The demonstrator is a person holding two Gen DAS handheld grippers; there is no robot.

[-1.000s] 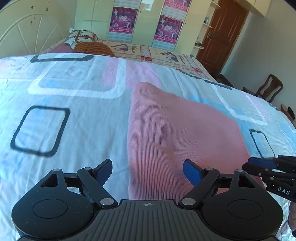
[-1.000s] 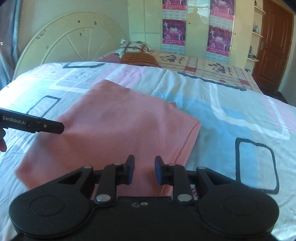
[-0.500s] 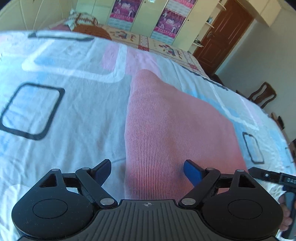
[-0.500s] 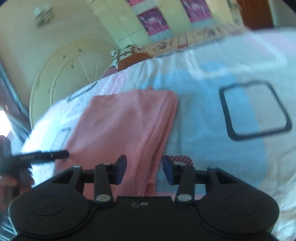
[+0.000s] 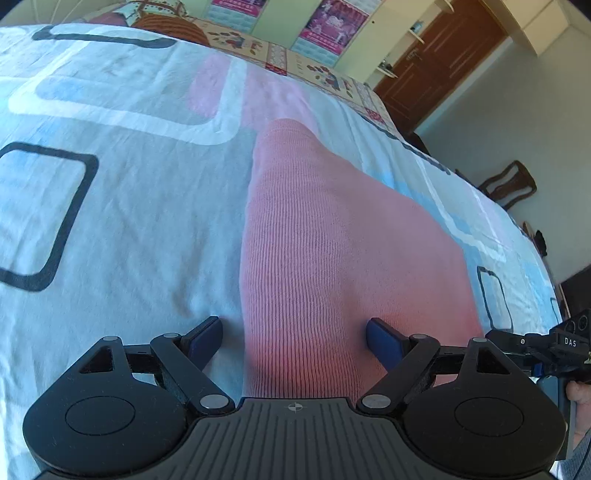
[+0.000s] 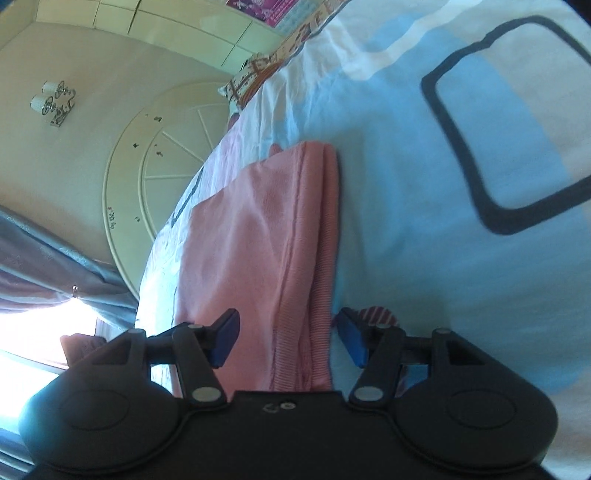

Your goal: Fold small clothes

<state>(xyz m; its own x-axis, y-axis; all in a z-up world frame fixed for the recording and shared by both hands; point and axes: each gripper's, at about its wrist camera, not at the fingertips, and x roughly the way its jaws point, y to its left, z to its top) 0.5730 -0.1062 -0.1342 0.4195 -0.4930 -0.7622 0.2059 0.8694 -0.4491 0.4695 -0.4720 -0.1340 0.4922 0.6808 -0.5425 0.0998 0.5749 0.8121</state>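
Note:
A pink ribbed knit garment (image 5: 332, 240) lies folded flat on the bed sheet (image 5: 129, 206). My left gripper (image 5: 295, 338) hovers open over its near left edge, the fabric edge running between the blue pads without touching them. In the right wrist view the same garment (image 6: 251, 236) shows its layered right edge (image 6: 325, 258). My right gripper (image 6: 286, 341), rolled on its side, straddles that edge with jaws opening; the pads do not press on it. A striped scrap (image 6: 376, 314) shows behind the right pad. The right gripper's body (image 5: 546, 350) appears at the left view's right edge.
The sheet has blue, white and pink patches with black rounded squares (image 6: 509, 122). Pillows (image 5: 162, 22) lie at the head, by a round headboard (image 6: 162, 177). A brown door (image 5: 436, 62) and a wooden chair (image 5: 509, 184) stand beyond the bed's far side. A curtained window (image 6: 44, 302) glares.
My right gripper rolled sideways, dropped to the garment's right edge and widened its jaws. My left gripper sank closer toward the garment's left edge, still open.

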